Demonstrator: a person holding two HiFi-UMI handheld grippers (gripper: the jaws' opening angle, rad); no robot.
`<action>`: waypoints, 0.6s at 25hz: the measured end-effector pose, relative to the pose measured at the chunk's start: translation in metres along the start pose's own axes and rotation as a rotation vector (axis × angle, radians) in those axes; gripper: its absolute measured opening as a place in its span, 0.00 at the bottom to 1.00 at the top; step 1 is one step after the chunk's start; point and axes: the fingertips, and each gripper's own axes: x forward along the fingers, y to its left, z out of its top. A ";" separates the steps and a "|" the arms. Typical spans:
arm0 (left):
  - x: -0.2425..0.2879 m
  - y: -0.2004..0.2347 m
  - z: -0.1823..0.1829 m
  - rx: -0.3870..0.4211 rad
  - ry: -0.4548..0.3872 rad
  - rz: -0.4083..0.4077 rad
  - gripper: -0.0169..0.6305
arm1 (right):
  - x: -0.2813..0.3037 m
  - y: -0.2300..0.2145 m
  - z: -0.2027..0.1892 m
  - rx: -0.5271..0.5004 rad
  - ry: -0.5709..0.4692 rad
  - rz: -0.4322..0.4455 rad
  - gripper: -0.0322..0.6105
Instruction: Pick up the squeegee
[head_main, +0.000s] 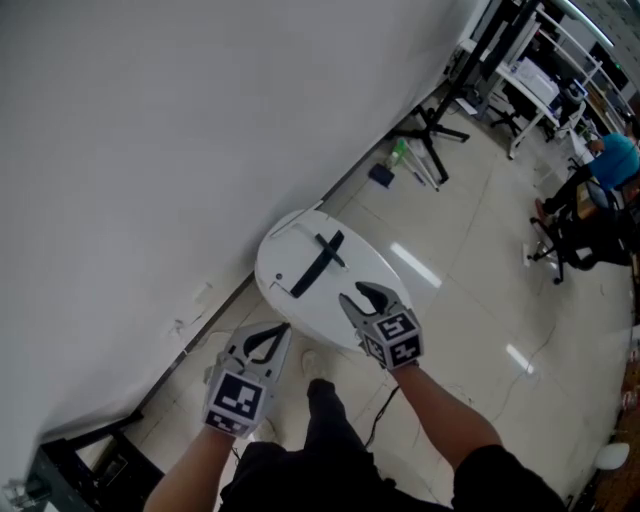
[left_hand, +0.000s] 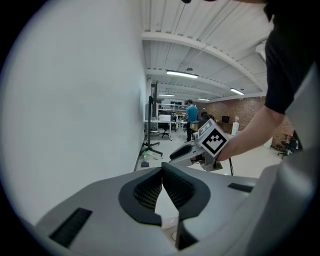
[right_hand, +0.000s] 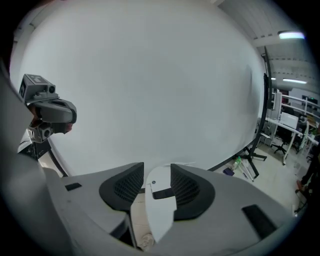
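The person wears a black short-sleeved top, the sleeves (head_main: 505, 478) ending above the elbows, and dark trousers (head_main: 328, 425). The left claw (head_main: 268, 338) and the right claw (head_main: 362, 297) are built alike. Each has a pale grey moulded shell, broad at the back and narrowing forward into two curved fingers. Each finger is lined on its inner side with a black pad (left_hand: 145, 192) of fine ribbed texture, set in a smooth black surround. Narrow black slots (left_hand: 70, 226) are sunk into the shell on either side. Behind each pair of fingers sits a white cube (head_main: 392, 338) printed with bold black square markers on its faces.
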 end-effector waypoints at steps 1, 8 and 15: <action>0.018 0.005 0.000 -0.012 0.007 0.010 0.03 | 0.017 -0.017 -0.001 -0.011 0.011 0.008 0.32; 0.144 0.048 -0.021 -0.102 0.044 0.087 0.03 | 0.147 -0.098 -0.032 -0.060 0.104 0.071 0.32; 0.226 0.085 -0.069 -0.179 0.119 0.127 0.03 | 0.261 -0.135 -0.070 -0.079 0.151 0.112 0.32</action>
